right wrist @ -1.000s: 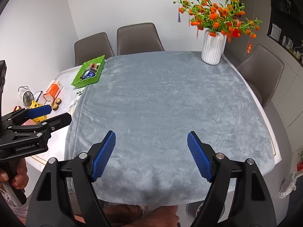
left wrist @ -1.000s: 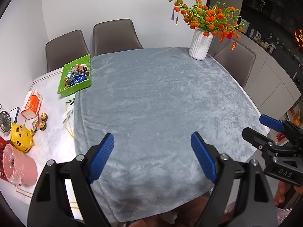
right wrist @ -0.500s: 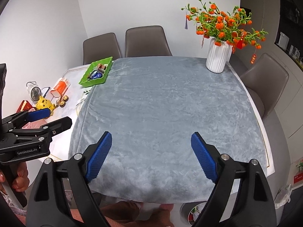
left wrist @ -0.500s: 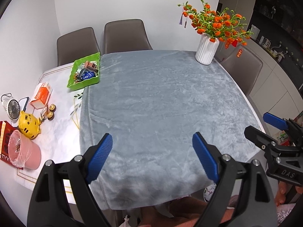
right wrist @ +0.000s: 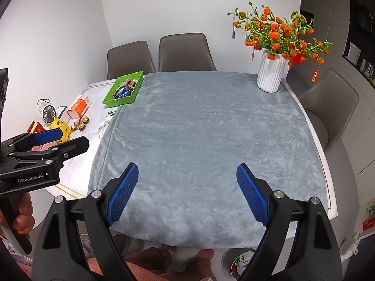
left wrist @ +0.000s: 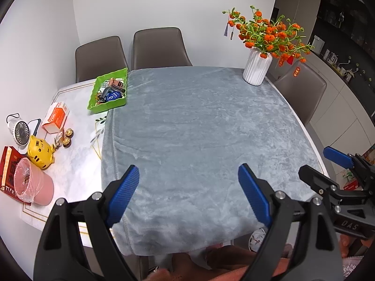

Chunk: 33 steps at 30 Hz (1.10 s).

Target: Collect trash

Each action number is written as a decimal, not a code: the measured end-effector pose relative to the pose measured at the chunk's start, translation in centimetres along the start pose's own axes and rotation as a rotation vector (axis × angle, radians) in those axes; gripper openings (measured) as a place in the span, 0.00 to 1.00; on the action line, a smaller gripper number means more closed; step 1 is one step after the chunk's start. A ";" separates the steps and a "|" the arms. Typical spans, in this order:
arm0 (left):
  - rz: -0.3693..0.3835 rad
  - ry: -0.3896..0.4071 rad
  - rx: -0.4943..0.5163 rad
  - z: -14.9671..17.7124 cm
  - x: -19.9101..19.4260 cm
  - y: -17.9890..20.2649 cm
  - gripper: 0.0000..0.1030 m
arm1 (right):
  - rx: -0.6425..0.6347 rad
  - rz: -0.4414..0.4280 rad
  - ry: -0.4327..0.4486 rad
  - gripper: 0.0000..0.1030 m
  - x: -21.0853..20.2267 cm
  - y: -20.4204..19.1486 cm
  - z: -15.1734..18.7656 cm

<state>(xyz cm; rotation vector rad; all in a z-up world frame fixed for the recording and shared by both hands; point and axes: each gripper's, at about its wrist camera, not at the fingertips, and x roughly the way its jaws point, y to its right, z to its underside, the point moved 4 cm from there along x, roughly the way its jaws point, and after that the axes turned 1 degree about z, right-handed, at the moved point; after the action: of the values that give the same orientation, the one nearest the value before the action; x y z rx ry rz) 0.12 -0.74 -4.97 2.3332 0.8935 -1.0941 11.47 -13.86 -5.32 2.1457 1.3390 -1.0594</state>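
Both grippers are held above the near edge of the table. The left gripper (left wrist: 186, 190) is spread wide with nothing between its jaws; the right gripper (right wrist: 186, 190) has just been opening and is likewise empty. A grey cloth (left wrist: 199, 140) is spread over most of the table (left wrist: 77, 149). On the bare left side, a pink bin (left wrist: 32, 185) lined with plastic is seen nearest, then three gold-wrapped sweets (left wrist: 67, 137) and an orange carton (left wrist: 56, 117). Farther back, wrappers are heaped in a green tray (left wrist: 109, 91), and a white vase (left wrist: 257, 70) is placed at the far right.
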 end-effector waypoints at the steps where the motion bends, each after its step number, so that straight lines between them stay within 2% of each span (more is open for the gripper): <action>1: 0.001 0.000 0.001 0.0 0.0 0.1 0.84 | -0.001 0.000 0.000 0.80 0.0 0.0 -0.1; 11: 0.013 0.012 -0.002 -0.1 -0.5 0.1 0.84 | -0.007 0.000 0.007 0.80 -0.2 -0.2 -0.3; 26: -0.012 0.024 0.003 -0.1 -1.1 0.1 0.86 | -0.001 0.008 0.013 0.80 -0.5 -0.1 -0.4; 33: 0.005 0.022 -0.010 0.0 -1.2 -0.1 0.86 | 0.001 0.012 0.017 0.80 -0.5 -0.2 -0.6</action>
<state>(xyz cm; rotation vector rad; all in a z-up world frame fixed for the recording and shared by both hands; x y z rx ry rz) -0.51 -1.12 -4.03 2.3421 0.8983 -1.0616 11.38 -13.70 -4.54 2.1661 1.3317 -1.0395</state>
